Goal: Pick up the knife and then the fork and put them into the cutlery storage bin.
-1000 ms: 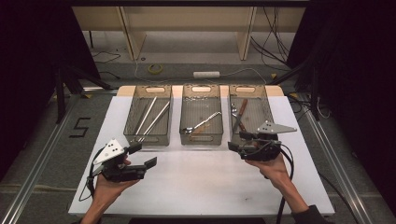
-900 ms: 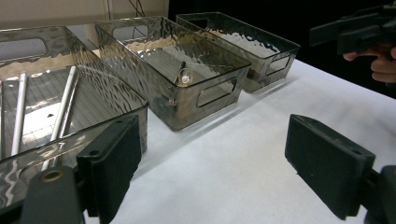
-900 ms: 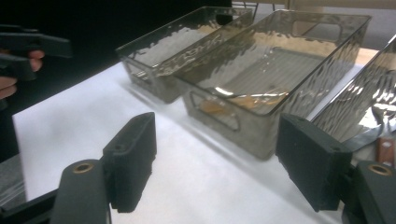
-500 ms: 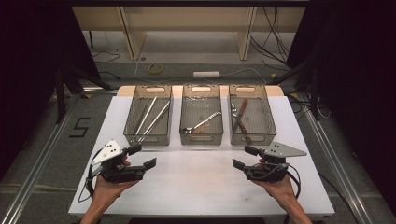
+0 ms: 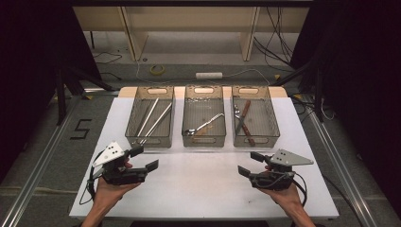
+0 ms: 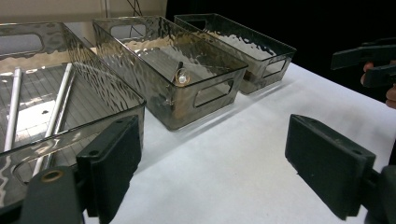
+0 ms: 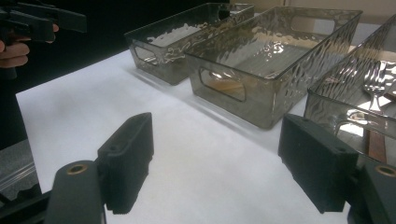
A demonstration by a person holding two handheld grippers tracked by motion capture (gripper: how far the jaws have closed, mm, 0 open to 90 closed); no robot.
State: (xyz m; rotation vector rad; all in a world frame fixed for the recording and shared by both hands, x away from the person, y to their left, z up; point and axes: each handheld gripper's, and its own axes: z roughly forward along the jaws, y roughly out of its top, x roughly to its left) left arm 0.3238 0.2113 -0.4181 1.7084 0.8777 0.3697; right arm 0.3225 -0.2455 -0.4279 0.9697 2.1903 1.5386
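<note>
Hovering empty | left gripper [image 5: 144, 158] and right gripper [image 5: 249, 164] both spread wide, before three smoky clear-plastic bins | right bin [image 5: 271, 126] holds brown-handled knife [image 5: 243, 121], just beyond right gripper | judged light, stiff, slick blade; pinch mid-handle

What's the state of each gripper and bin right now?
Left gripper: open, empty, over the table.
Right gripper: open, empty, over the table.
Left bin: upright, holds two metal rods.
Middle bin: upright, holds a metal utensil.
Right bin: upright, holds brown-handled cutlery.
</note>
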